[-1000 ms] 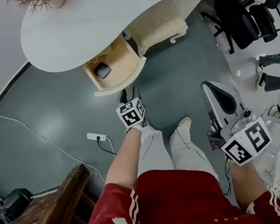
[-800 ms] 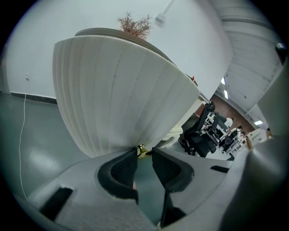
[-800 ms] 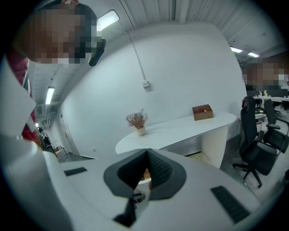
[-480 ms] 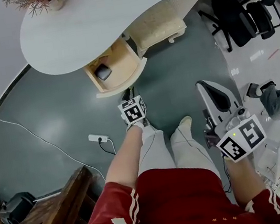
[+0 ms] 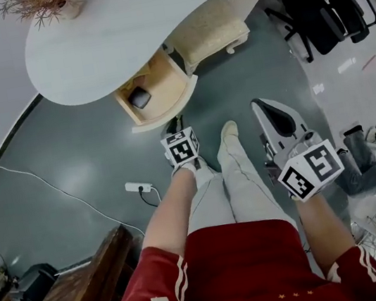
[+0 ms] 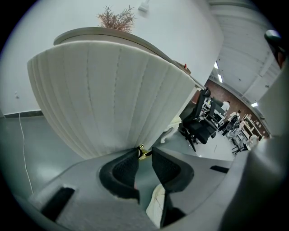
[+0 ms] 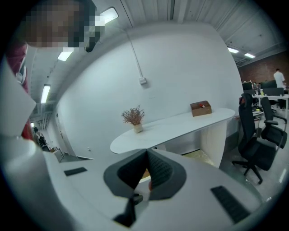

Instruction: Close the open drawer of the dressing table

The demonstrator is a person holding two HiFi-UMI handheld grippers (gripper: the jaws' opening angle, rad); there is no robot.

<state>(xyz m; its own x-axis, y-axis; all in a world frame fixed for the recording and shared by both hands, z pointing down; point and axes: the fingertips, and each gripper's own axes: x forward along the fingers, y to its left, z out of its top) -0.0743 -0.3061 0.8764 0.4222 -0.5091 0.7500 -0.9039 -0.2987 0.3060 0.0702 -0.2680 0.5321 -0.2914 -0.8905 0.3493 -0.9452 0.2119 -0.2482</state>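
Grey-green floor spreads under the white, curved dressing table (image 5: 151,16) in the head view, with a dried plant (image 5: 42,3) at its far end. The drawer (image 5: 168,116) stands pulled well out from beneath the surface, a dark object (image 5: 139,97) lying inside it. The left gripper (image 5: 175,124) is right at the drawer's front, while the right gripper (image 5: 262,105) hangs well apart, off to the side above the floor.

From the left gripper view, the fluted drawer front (image 6: 108,99) fills the frame. The left gripper (image 6: 144,155) has its fingers drawn narrow, pinching the small gold knob (image 6: 142,151) at their very tips.

From the right gripper view, the right gripper (image 7: 147,153) has its fingers closed together on nothing, aimed across the room at the table (image 7: 180,124).

To my eye the closing push is about to start, and the hold looks slight. With only the tips on so small a knob, a push off the drawer's line could slide the fingers off it. It could also skew the drawer so that it binds partway. A hard shove could slam it and send the dark object skidding.
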